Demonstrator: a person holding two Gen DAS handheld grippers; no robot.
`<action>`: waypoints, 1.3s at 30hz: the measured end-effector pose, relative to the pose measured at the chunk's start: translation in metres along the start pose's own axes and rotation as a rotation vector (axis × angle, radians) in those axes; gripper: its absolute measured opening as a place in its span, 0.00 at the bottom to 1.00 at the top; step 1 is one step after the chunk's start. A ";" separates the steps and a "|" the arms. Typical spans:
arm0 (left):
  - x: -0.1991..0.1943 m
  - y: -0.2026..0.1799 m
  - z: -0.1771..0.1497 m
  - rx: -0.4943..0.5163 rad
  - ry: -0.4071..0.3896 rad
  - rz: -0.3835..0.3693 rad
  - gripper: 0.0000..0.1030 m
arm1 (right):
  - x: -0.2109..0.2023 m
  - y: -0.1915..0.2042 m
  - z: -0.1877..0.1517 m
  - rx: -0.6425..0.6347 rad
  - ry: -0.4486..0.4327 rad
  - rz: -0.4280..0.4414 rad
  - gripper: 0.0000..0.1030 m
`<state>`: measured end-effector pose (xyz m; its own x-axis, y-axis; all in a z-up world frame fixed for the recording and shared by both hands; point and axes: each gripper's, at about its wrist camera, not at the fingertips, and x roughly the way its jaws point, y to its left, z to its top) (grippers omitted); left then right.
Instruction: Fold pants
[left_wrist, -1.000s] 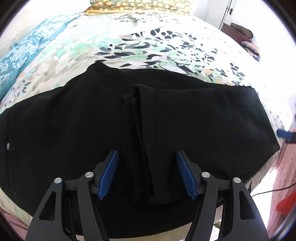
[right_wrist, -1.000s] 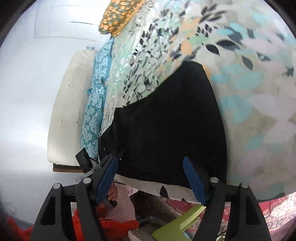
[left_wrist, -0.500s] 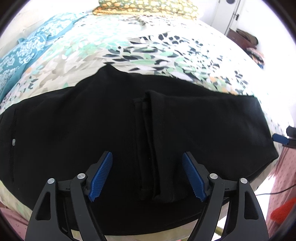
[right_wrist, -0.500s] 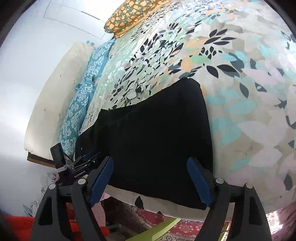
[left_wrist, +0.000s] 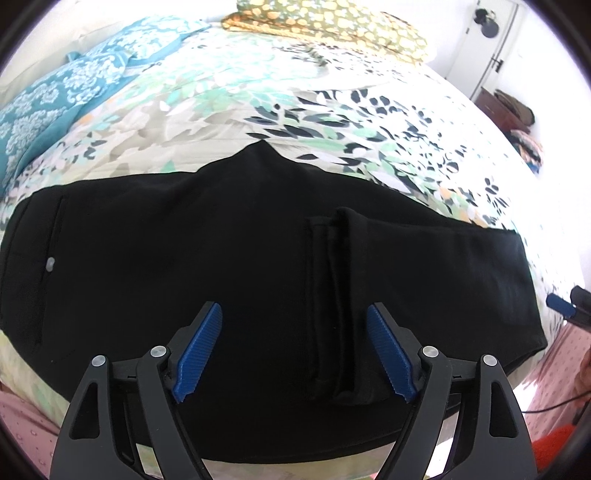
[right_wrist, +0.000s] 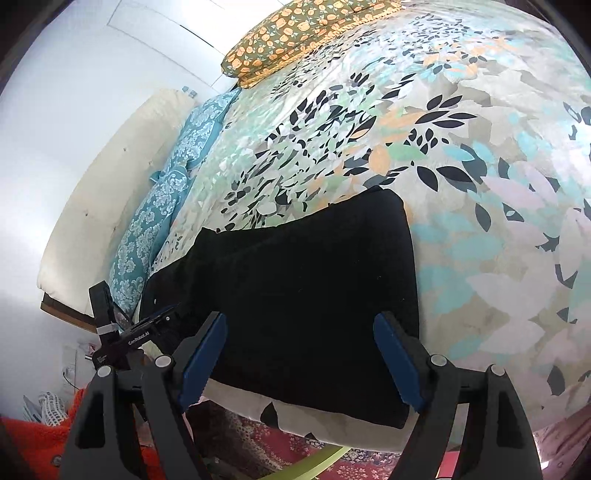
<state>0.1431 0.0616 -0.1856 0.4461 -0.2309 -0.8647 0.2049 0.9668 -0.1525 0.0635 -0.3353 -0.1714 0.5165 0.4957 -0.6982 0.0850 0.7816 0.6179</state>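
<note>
Pants (left_wrist: 184, 251) plain black, bedspread (left_wrist: 332, 110) cream with teal, green, orange and black leaf print, pillow (left_wrist: 325, 18) olive with orange flowers, cushion (left_wrist: 62, 88) teal with white damask, both tools black with ribbed blue pads (left_wrist: 201, 347).

My left wrist camera sits above the bed's near edge, looking forward and down across the black pants (left_wrist: 221, 240) toward the orange-patterned pillow (left_wrist: 325, 22) at the far side. My right wrist camera views the same bedspread (right_wrist: 461, 166) rolled sideways, close over the folded end of the pants (right_wrist: 306, 295). Both views share the pants, bedspread, teal pillows (left_wrist: 62, 85) and that pillow.
</note>
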 end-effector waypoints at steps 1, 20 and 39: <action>0.000 0.001 0.000 -0.005 0.000 0.002 0.80 | 0.001 0.000 0.000 -0.002 -0.001 -0.002 0.79; -0.052 0.266 0.060 -0.532 -0.001 0.125 0.85 | 0.002 0.001 0.003 0.002 -0.011 0.016 0.79; -0.052 0.246 0.040 -0.634 0.061 -0.128 0.19 | 0.004 -0.004 0.004 0.028 -0.013 0.043 0.79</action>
<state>0.2050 0.3070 -0.1590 0.3982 -0.3600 -0.8437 -0.3089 0.8135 -0.4928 0.0687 -0.3382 -0.1751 0.5311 0.5236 -0.6662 0.0859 0.7489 0.6571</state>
